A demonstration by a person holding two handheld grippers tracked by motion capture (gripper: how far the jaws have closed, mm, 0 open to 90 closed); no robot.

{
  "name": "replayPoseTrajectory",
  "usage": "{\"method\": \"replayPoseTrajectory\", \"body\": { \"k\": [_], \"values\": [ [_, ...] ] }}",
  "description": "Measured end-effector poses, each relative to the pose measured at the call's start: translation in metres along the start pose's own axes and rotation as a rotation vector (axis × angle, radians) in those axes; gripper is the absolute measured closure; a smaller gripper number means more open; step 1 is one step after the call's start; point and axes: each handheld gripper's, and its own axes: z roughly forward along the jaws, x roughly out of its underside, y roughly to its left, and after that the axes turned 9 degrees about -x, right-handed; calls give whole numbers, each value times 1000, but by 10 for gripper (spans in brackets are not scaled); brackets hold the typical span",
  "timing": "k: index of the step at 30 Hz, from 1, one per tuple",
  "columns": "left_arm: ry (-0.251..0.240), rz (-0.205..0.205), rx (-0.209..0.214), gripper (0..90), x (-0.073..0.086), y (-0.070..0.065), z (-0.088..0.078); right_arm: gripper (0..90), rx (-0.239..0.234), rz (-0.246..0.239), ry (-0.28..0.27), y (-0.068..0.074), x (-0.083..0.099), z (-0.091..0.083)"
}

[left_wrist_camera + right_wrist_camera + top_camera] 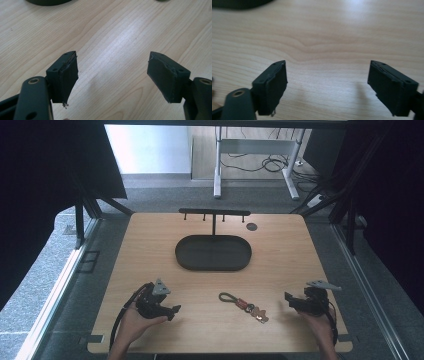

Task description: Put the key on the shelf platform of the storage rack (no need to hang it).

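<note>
A keychain [244, 306] with a green cord loop, a red piece and a tan tag lies on the wooden table [150, 250] near the front, between my two hands. My left gripper [173, 311] rests low at the front left, jaws pointing right toward the keychain, open with bare wood between its pads [68, 75]. At the front right my right gripper [290, 299] points left, also open and empty, its pads [273, 85] wide apart over bare table. A black oval tray [186, 254] sits mid-table, with a black T-shaped hook rack [214, 213] standing behind it.
A small dark round disc [251, 226] lies at the back right of the table. The tray's dark edge [47, 2] shows at the top of the left gripper view, and the tray rim [237, 3] at the top left of the right gripper view. Black curtains flank the table.
</note>
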Motion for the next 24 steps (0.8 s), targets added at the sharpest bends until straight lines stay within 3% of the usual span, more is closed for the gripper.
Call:
{"method": "replayPoseTrajectory", "body": {
  "k": [2,4,7,13,18,24],
  "values": [
    [-1,-13,-1,255,-1,1,0,201,-41,-8,-5,-2,0,-5],
    [-5,-24,3,261,-1,0,0,208,-47,-42,-4,-2,2,-7],
    [-2,-33,19,265,-1,-1,1,244,-81,-33,3,-2,3,-8],
    [-37,-45,43,275,1,1,-11,271,-91,-75,7,1,0,-12],
    [-67,-54,68,277,6,3,-23,304,-113,-158,37,13,-3,-7],
    [-69,-53,91,279,7,2,-22,324,-139,-184,47,20,-8,-12]
  ]
}}
